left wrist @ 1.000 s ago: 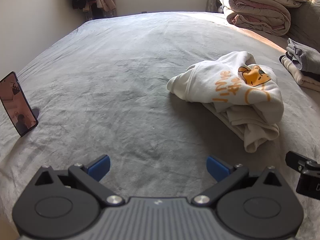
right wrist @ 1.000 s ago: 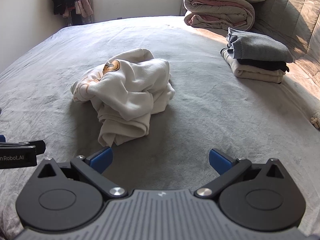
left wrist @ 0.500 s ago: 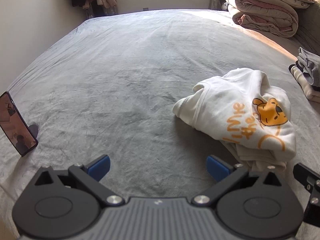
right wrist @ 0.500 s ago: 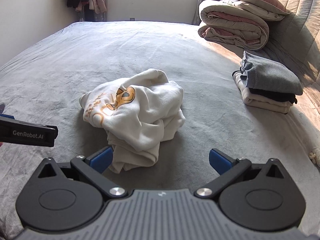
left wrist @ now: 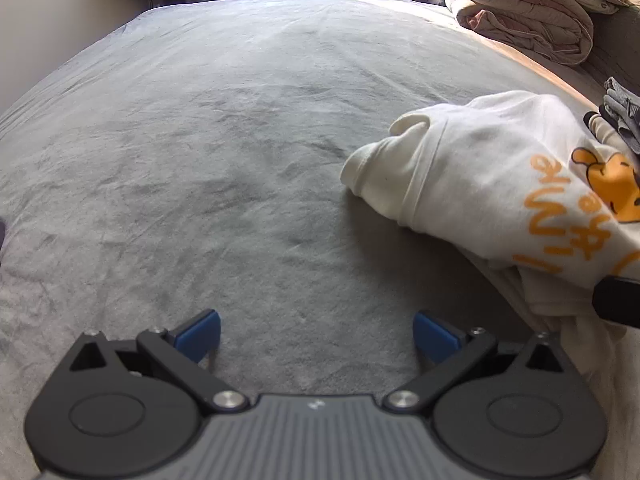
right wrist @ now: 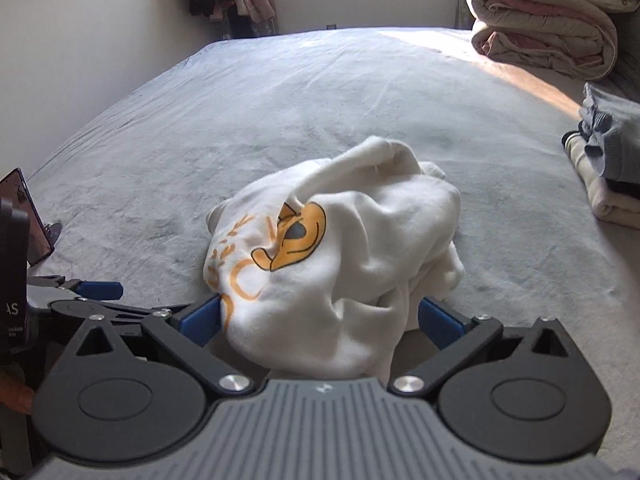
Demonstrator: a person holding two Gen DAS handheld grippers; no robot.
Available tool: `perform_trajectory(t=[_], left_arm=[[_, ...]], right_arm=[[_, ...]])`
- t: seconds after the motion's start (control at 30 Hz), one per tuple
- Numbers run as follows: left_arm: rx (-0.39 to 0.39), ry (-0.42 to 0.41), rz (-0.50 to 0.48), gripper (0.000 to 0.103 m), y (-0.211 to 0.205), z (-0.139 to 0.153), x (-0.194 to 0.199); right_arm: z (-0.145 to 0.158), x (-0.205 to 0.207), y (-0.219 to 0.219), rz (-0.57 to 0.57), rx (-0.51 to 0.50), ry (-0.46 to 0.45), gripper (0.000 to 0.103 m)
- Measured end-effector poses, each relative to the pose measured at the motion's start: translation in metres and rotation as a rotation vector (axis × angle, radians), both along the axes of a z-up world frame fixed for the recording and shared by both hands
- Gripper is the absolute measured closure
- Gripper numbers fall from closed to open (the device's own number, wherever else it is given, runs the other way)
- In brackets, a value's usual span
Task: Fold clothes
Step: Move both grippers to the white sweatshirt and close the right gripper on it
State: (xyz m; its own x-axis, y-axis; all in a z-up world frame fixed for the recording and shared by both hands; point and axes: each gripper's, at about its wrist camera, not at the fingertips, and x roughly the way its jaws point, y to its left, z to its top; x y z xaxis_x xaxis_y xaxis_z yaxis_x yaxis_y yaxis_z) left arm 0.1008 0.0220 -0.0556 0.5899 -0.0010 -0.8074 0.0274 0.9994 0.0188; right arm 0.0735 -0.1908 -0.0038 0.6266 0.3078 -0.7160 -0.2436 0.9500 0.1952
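1. The bed point(right wrist: 360, 92), covered in a grey sheet, fills both views and carries everything else.
2. A rolled quilt point(right wrist: 548, 32) lies at the far right corner of the bed; its top is cut off by the frame edge.
3. The white sweatshirt point(right wrist: 360, 248) with an orange cartoon bear print lies crumpled in a heap near the middle of the bed, towards the near side.
4. A stack of folded clothes point(right wrist: 608, 168) sits to the right of the sweatshirt, apart from it and partly cut off at the frame edge.
5. The right claw point(right wrist: 320, 320) is low over the bed with its fingers spread wide, and the near edge of the sweatshirt bulges between them; whether the blue pads point(right wrist: 200, 318) touch the cloth is hard to tell.
6. The left claw point(left wrist: 316, 332) points across bare sheet just left of the sweatshirt point(left wrist: 492, 184), fingers spread wide with nothing between them.
7. A phone point(right wrist: 30, 216) stands propped at the left edge, partly hidden behind the left claw's body.
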Motion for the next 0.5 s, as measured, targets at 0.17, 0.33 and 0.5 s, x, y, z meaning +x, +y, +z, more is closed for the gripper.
perform_trajectory(t=[0.17, 0.33, 0.5], left_arm=[[0.035, -0.059, -0.03, 0.0, -0.005, -0.006, -0.006], [0.014, -0.049, -0.028, 0.0, 0.0, -0.006, -0.003], [-0.047, -0.012, -0.037, 0.003, 0.005, 0.004, 0.003]], right_arm=[[-0.024, 0.008, -0.015, -0.022, 0.006, 0.076, 0.001], [-0.029, 0.006, -0.027, -0.009, 0.058, 0.131, 0.004], [0.005, -0.013, -0.035, 0.065, 0.081, 0.125, 0.011]])
